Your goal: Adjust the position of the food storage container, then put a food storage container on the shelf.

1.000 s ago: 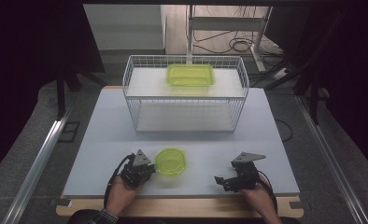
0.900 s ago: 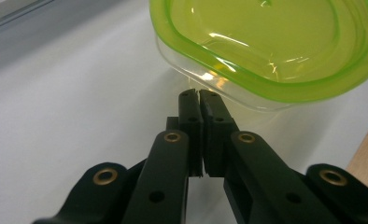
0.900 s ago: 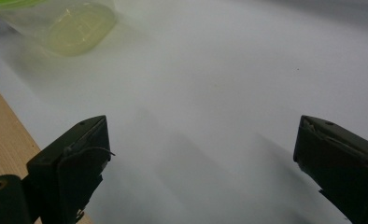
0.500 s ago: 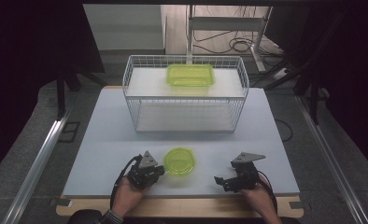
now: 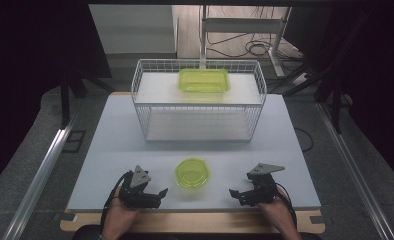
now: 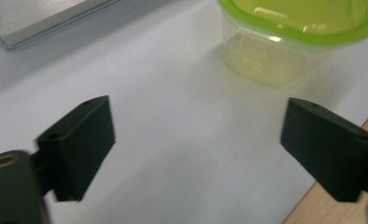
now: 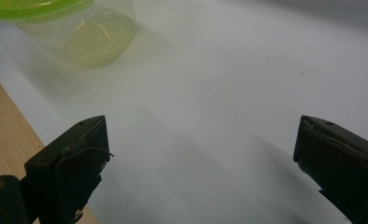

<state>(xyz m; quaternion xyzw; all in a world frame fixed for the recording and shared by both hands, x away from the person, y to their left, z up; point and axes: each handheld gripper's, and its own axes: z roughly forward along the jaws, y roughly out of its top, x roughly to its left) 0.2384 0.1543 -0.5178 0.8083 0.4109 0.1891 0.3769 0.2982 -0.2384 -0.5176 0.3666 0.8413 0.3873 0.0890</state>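
Left gripper (image 5: 155, 193) withdrawn, jaws just opened, round container (image 5: 192, 173) released

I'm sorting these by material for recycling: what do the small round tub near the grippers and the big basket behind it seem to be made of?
The round tub looks like thin clear plastic, glossy, under a lime-green plastic lid: you can see the table through its wall. The basket looks like white-coated metal wire, judging by its thin, straight grid; the coating type is unclear.

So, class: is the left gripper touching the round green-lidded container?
Apart. In the left gripper view, the left gripper has open jaws with bare table before the round container.
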